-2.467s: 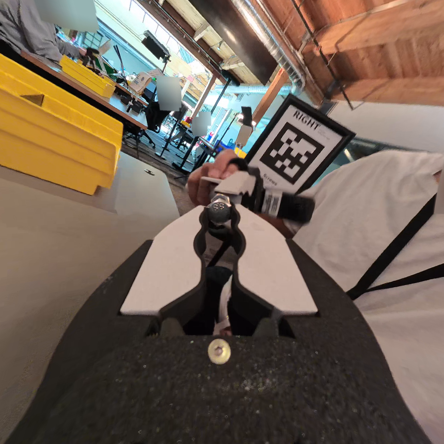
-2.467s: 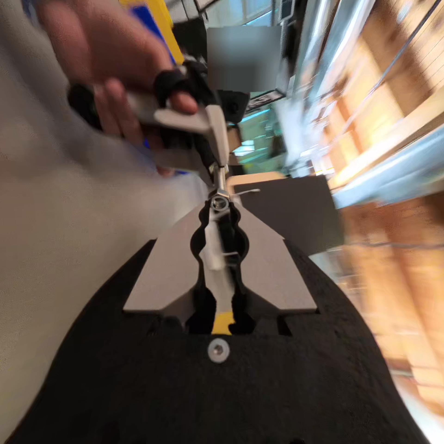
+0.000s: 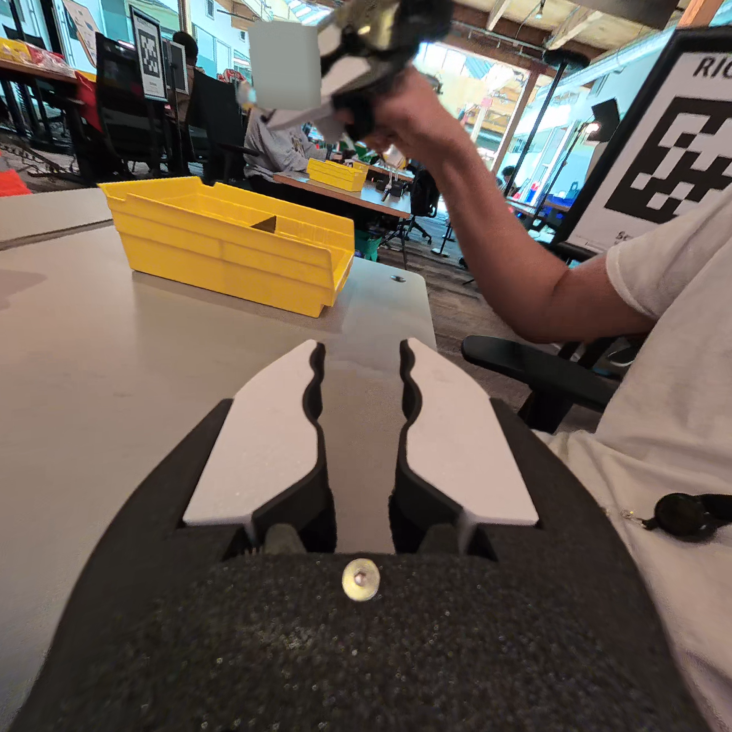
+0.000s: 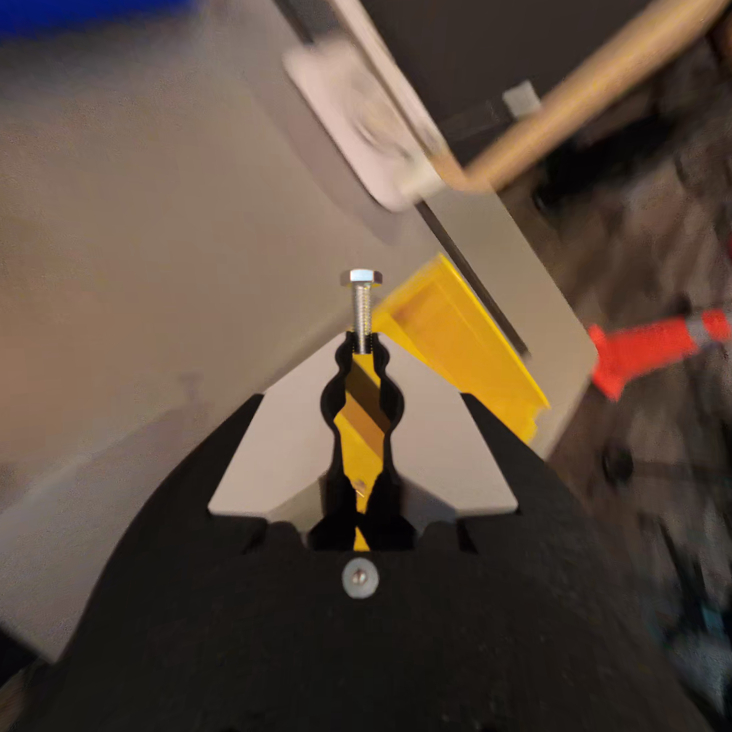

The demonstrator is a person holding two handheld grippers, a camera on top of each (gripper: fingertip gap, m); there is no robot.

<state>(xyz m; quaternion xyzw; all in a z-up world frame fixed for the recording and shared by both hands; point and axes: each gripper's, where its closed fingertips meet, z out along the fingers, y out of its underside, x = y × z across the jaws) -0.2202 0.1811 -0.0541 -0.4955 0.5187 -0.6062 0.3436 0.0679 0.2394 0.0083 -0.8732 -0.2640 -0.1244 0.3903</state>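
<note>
Left gripper (image 3: pixel 360 356): fingers spread apart, nothing between them, low over the pale grey table (image 3: pixel 119 376). The open-fronted yellow plastic bin (image 3: pixel 233 245) sits on that table at 11 o'clock from the fingertips, well apart.

Right gripper (image 4: pixel 361 344): fingers clamped on the lower threads of a bright silver hex-head bolt (image 4: pixel 361 307), held above the bin, raised high in the left wrist view. Bolt stands straight out at 12 o'clock, head outermost, threads clean, no nut visible. One small metal item lies inside the bin; kind unclear.
</note>
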